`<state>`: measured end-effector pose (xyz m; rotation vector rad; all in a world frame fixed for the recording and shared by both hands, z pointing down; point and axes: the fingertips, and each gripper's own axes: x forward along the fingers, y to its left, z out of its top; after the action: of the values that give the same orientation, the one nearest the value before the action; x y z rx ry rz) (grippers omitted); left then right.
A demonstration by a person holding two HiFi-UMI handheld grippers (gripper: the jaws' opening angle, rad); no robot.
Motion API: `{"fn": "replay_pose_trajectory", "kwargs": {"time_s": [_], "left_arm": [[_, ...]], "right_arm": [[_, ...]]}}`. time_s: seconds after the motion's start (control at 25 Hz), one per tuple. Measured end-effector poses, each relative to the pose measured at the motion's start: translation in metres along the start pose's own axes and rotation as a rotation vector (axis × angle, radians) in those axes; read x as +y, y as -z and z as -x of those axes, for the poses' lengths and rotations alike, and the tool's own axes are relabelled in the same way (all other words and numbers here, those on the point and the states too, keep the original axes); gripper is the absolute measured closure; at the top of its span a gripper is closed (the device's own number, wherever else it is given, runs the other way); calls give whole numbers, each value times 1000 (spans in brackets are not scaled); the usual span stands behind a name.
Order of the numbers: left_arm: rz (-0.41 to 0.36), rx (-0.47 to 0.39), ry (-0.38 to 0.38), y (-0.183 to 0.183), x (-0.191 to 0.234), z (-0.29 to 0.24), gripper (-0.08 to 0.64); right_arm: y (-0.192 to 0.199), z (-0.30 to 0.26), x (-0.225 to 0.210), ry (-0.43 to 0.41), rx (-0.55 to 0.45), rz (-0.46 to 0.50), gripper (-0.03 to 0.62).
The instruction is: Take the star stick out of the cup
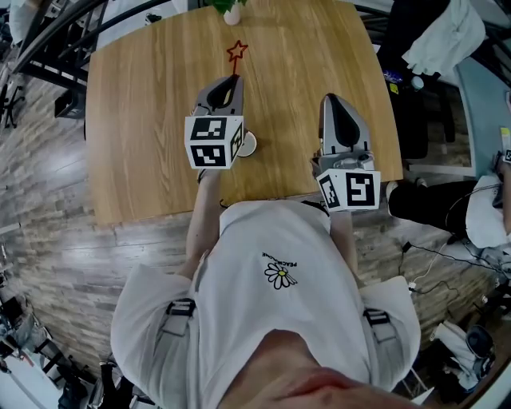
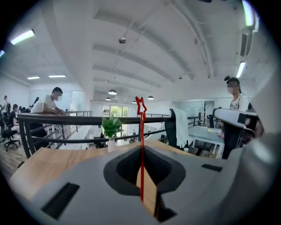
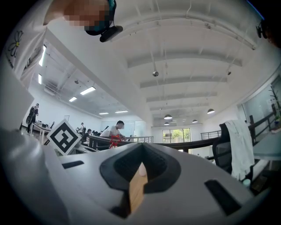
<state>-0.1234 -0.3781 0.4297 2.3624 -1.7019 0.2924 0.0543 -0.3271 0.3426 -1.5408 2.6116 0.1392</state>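
A thin red star stick (image 1: 235, 56) sticks out from my left gripper (image 1: 230, 82), star end pointing to the table's far side. In the left gripper view the stick (image 2: 141, 145) runs straight up between the closed jaws of the left gripper (image 2: 142, 149), its star against the ceiling. A small white cup (image 1: 248, 144) stands on the wooden table (image 1: 144, 96) just right of the left gripper's marker cube; the stick is clear of it. My right gripper (image 1: 333, 101) hovers to the right, shut with nothing in it. The right gripper view shows its jaws (image 3: 141, 149) closed and the red star (image 3: 115, 139) far off left.
A white vase with a green plant (image 1: 227, 8) stands at the table's far edge and shows behind the stick as a plant (image 2: 111, 126). A dark chair with white cloth (image 1: 431, 48) is at the right. People sit beyond the railing (image 2: 48, 118).
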Motion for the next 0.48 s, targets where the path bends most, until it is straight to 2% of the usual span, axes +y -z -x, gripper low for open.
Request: {"fn": "replay_pose_trajectory", "kwargs": {"time_s": [0.2,0.48], "left_arm": [[-5,-152,-43,-39,4,30,532],[-53,-327,-118,-81,12,80,532]], "right_arm": [[-14,-14,18,-72,-40,-11,584],[-24,-33,43,-177,-76,-3,584]]}}
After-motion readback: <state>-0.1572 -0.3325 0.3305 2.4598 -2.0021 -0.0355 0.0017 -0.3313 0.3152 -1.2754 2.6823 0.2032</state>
